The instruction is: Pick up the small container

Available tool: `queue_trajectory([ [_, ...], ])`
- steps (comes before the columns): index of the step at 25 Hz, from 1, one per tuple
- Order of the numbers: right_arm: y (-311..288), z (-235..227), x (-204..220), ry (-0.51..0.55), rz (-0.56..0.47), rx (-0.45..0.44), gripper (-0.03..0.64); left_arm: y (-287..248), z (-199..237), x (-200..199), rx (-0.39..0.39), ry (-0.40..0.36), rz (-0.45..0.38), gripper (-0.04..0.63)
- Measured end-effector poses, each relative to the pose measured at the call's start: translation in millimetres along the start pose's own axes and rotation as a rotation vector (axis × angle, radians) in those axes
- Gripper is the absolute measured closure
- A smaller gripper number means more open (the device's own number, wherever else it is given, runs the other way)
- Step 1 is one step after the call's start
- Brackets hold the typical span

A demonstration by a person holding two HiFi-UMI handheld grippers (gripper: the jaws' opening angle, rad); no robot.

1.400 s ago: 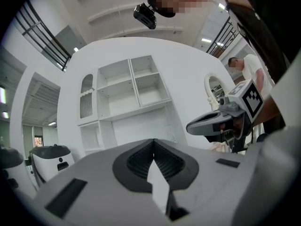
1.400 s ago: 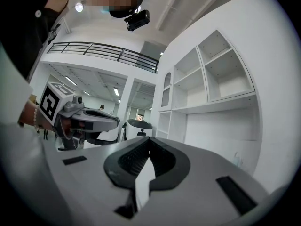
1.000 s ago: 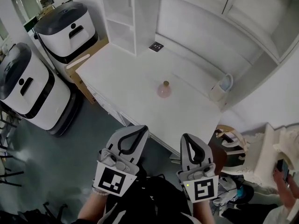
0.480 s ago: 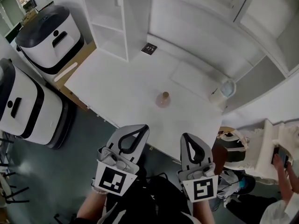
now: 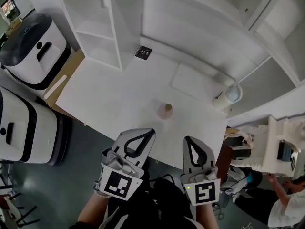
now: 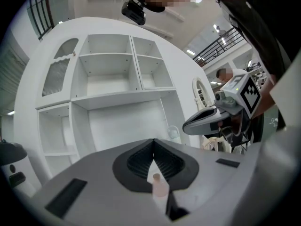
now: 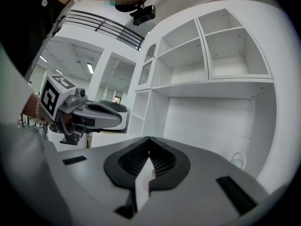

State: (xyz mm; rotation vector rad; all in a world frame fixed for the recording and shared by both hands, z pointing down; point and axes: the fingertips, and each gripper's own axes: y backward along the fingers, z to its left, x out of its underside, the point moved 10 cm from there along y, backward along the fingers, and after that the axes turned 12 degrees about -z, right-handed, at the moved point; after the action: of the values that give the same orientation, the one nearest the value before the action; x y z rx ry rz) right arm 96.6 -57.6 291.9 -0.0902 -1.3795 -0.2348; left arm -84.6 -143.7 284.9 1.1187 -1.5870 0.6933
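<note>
**Currently lining up on the small container, nothing gripped yet**

Head view: the small container (image 5: 165,110), a pinkish bottle with a pale cap, is standing upright on the white table (image 5: 105,92), alone near the front edge. The left gripper (image 5: 150,131) and the right gripper (image 5: 187,140) are hovering side by side off that edge, both pointing at the table, and the bottle is sitting ahead of the gap between them. A white cup (image 5: 228,95) is resting well apart at the table's right end.

Left gripper view: the left gripper (image 6: 154,142) is keeping its jaws pressed together with nothing between them. The small container (image 6: 160,186) is showing just beyond them, untouched. The right gripper (image 6: 207,121) is hanging alongside.

Right gripper view: the right gripper (image 7: 149,140) is likewise holding its jaws fully together and empty, while the left gripper (image 7: 94,114) is hovering at the side.

Judging by this, the reach is the step in hand. Next, one gripper is going to need its jaws spread wider than the bottle and brought level around its body before squeezing. A narrow bottle is likely to tip if it gets nudged.
</note>
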Motion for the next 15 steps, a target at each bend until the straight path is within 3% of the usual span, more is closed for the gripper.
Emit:
queue_trajectory([
  [15,-53,3,39,-0.04,0.076,0.078,0.615,-19,42,47,0.096,0.092,0.019,0.594],
])
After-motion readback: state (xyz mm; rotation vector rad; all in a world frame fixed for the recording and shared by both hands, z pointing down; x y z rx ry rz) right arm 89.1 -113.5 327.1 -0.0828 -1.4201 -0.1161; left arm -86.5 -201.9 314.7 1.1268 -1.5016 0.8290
